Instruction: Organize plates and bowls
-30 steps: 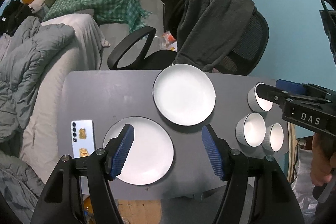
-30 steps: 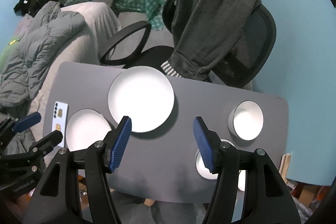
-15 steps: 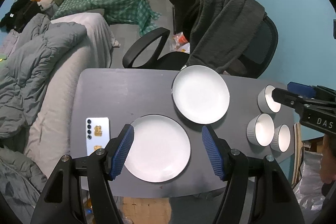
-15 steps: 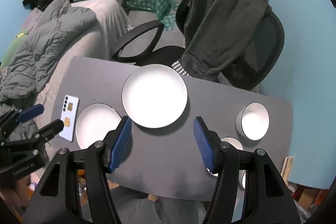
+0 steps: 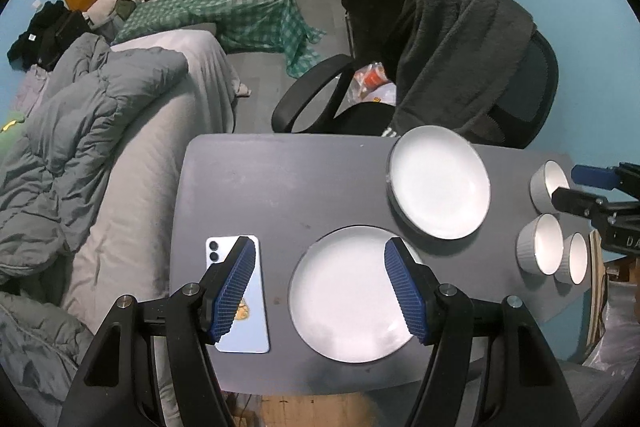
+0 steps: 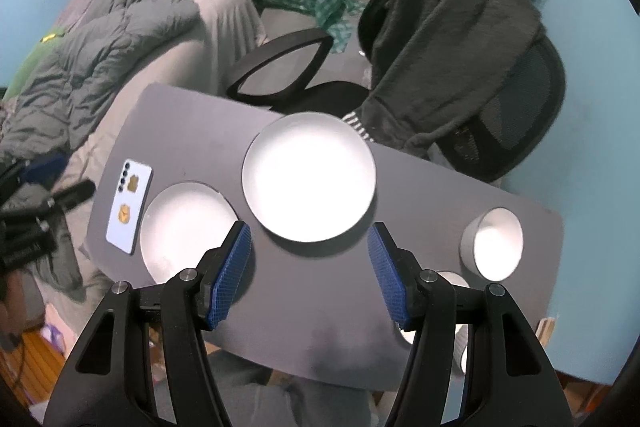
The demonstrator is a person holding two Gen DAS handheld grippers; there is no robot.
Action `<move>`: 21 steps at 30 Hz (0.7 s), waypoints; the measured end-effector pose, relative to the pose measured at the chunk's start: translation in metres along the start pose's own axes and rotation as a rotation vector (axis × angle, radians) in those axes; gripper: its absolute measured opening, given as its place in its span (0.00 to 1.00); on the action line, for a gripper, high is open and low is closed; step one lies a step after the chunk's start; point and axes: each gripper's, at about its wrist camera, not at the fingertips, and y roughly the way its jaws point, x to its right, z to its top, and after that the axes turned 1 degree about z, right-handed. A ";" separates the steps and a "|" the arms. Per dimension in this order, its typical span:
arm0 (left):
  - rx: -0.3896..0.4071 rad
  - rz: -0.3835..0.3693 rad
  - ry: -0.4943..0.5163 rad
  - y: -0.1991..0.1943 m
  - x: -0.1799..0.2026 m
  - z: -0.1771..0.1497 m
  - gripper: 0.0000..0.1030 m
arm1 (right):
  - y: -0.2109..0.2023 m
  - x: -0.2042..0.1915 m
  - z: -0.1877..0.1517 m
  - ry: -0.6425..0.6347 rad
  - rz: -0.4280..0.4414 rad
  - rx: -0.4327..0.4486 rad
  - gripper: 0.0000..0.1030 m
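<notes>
Both grippers hang spread wide and empty above the table (image 5: 280,183), the left gripper (image 5: 320,291) nearer the near plate (image 5: 348,295) just below it, the right gripper (image 6: 308,267) facing the far plate (image 6: 308,183).

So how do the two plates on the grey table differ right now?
The near plate lies by the table's front edge, next to the phone; the far plate lies toward the back edge, by the office chair. The near plate is partly framed by the open left hand-held gripper; the far plate has nothing over it in that view. Both are round, white, dark-rimmed, empty and flat on the table, unstacked.
</notes>
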 end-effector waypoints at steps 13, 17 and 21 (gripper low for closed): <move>-0.090 -0.014 0.006 0.067 -0.026 -0.025 0.66 | 0.080 -0.023 -0.007 -0.016 0.129 -0.106 0.58; -0.132 -0.019 0.034 0.088 -0.019 -0.035 0.66 | 0.100 -0.028 -0.009 -0.005 0.146 -0.132 0.58; -0.172 -0.021 0.048 0.106 -0.014 -0.044 0.66 | 0.119 -0.033 -0.012 -0.001 0.165 -0.161 0.58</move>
